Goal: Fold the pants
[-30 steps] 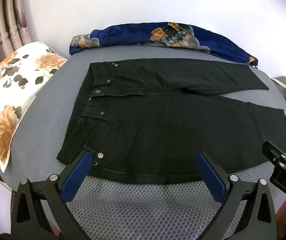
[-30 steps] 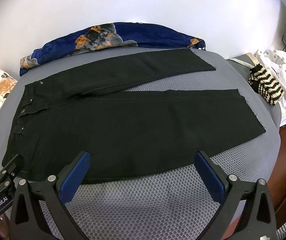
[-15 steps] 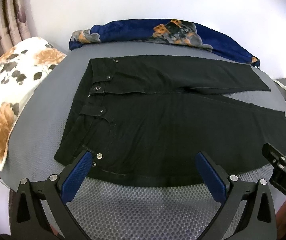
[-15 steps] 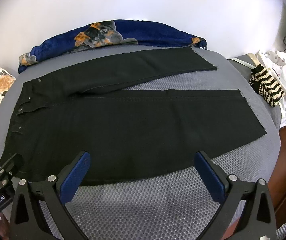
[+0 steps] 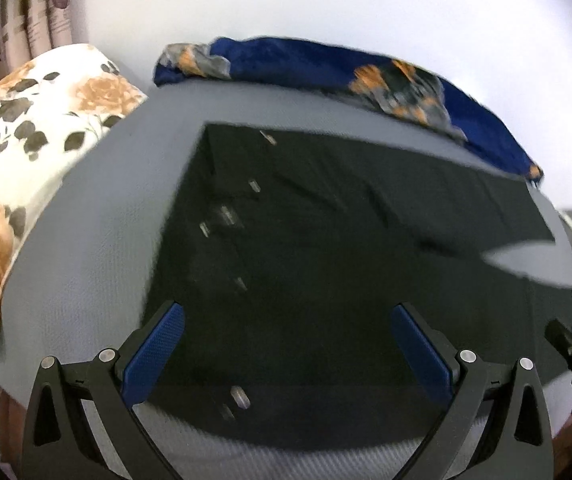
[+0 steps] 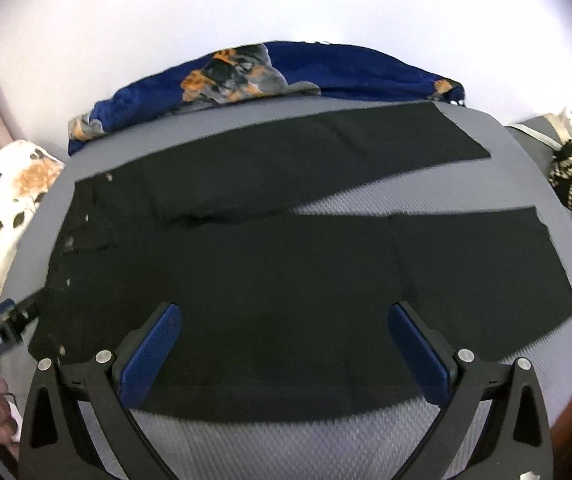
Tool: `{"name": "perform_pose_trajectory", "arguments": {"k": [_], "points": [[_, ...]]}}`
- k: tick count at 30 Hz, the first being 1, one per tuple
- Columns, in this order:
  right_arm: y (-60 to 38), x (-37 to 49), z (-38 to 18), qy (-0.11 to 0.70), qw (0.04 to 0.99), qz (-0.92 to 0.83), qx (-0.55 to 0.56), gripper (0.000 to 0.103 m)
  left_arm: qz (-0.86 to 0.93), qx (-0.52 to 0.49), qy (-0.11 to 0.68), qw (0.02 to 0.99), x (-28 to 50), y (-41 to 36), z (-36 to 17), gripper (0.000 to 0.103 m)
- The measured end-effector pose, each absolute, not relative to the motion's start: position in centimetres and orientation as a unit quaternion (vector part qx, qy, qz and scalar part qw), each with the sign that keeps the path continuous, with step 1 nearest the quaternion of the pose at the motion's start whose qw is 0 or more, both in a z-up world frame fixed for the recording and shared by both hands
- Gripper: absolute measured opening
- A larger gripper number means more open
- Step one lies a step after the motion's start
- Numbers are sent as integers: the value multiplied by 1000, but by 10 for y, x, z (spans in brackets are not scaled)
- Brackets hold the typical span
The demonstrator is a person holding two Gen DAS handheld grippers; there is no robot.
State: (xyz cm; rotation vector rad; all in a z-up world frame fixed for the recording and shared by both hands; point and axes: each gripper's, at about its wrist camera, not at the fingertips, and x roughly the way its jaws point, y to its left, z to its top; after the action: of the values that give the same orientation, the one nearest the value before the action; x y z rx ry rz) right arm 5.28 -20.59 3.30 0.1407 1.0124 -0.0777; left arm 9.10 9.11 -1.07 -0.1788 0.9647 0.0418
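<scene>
The black pants (image 6: 245,280) lie flat on the grey mattress (image 6: 286,448), filling mid-frame. The left gripper (image 5: 288,344) and right gripper (image 6: 283,344) hover at lower centre, jaws spread wide, holding nothing.

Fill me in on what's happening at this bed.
A person holds a gripper in each hand over black pants spread flat on a grey bed, legs apart in a V. The left gripper is open near the waistband end, and the right gripper is open over the near leg. Neither has hold of the cloth, so no fold has been made yet. A blue blanket lies along the far edge.
</scene>
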Motion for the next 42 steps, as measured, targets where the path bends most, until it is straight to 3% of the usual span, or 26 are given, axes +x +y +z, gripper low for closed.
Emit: {"name": "perform_pose_trajectory", "arguments": {"k": [2, 10, 13, 15, 16, 27, 42], "points": [[-206, 66, 34, 479, 875, -41, 58, 103, 28, -104, 450, 887, 112, 115, -4, 101], [-194, 118, 39, 454, 890, -24, 19, 103, -14, -205, 431, 878, 196, 199, -3, 70], [-186, 133, 36, 454, 891, -12, 5, 103, -63, -253, 440, 859, 224, 218, -16, 51], [-181, 143, 31, 461, 887, -7, 6, 103, -74, -293, 454, 838, 246, 232, -33, 33], [-179, 148, 29, 464, 886, -2, 9, 103, -80, -306, 458, 831, 253, 237, -39, 31], [-159, 196, 4, 492, 870, 12, 2, 103, -90, -414, 488, 763, 309, 279, -104, 30], [-145, 254, -14, 500, 865, 35, 11, 103, -171, -441, 481, 738, 337, 270, -113, 30]]}}
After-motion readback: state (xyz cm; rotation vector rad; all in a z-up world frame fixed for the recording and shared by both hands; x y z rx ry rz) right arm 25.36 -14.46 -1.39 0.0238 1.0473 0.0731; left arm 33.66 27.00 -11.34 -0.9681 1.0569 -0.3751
